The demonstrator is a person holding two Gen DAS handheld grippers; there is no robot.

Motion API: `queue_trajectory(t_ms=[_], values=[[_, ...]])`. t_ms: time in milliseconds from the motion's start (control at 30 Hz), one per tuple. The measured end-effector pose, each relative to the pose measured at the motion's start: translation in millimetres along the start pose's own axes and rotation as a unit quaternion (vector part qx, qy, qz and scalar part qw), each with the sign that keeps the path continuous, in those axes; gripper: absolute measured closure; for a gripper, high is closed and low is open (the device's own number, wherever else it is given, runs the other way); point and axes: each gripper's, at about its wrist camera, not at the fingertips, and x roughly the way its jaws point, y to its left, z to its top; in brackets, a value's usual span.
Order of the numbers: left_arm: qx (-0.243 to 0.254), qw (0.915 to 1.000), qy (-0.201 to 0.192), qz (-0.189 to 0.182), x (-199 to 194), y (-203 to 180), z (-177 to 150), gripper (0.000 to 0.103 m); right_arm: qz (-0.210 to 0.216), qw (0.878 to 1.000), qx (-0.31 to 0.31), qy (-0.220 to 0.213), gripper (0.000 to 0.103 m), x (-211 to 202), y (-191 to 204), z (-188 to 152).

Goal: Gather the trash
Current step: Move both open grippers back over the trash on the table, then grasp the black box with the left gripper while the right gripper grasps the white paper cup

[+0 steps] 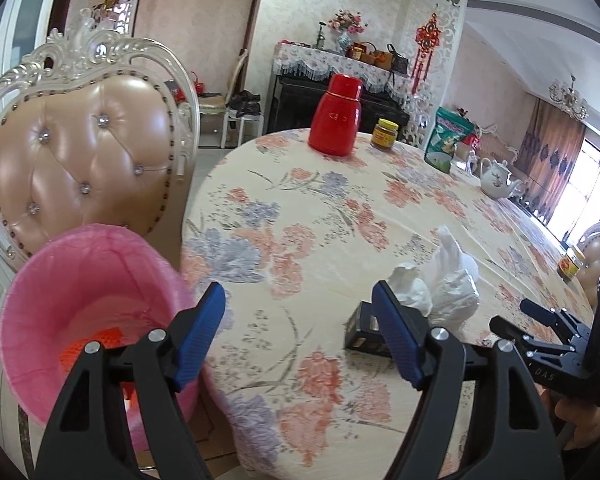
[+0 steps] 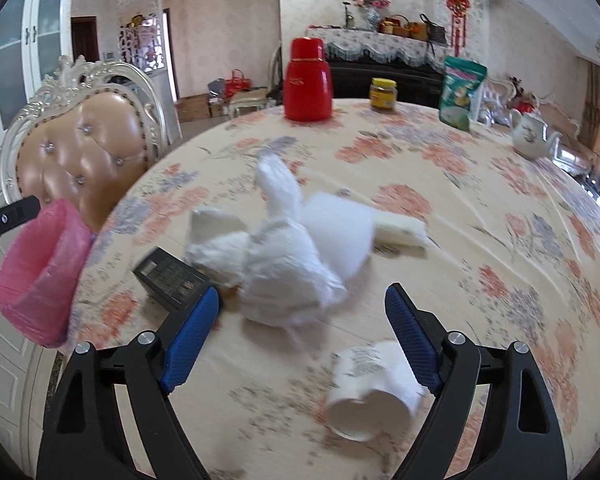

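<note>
A pink-lined trash bin hangs beside the table's left edge, with something orange inside; it also shows in the right wrist view. On the floral table lie a crumpled white plastic bag, a small black box, a crushed white paper cup and a folded white tissue. My left gripper is open and empty over the table edge, the bin at its left finger, the black box behind its right finger. My right gripper is open and empty, just short of the bag, the cup by its right finger.
A red thermos, a yellow-lidded jar, a green snack bag and a white teapot stand at the table's far side. A padded chair stands behind the bin. Another jar sits at the right edge.
</note>
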Motion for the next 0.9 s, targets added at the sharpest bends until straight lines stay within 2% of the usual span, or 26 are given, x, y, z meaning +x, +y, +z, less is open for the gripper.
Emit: queue_trajectory(t_ms=[367,700,800,900], values=[[0.022,0.9992,0.018,-0.027,22.1,-43.5,-2.9,0.028,-0.018,0.999,0.027,0.037,0.02,9.3,-39.6,-27.1],[0.036,0.9979,0.037,-0.04,37.7,-71.7,-8.7,0.028,-0.006,0.998,0.024,0.063,0.02,20.8,-44.0,-39.4],[0.038,0.9974,0.044,-0.042,41.4,-78.2,-11.1,0.028,0.002,0.997,0.021,0.069,0.03,22.7,-42.0,-41.3],[0.041,0.9968,0.052,-0.045,45.3,-83.9,-14.6,0.028,0.011,0.998,0.017,0.067,0.031,21.3,-41.1,-41.7]])
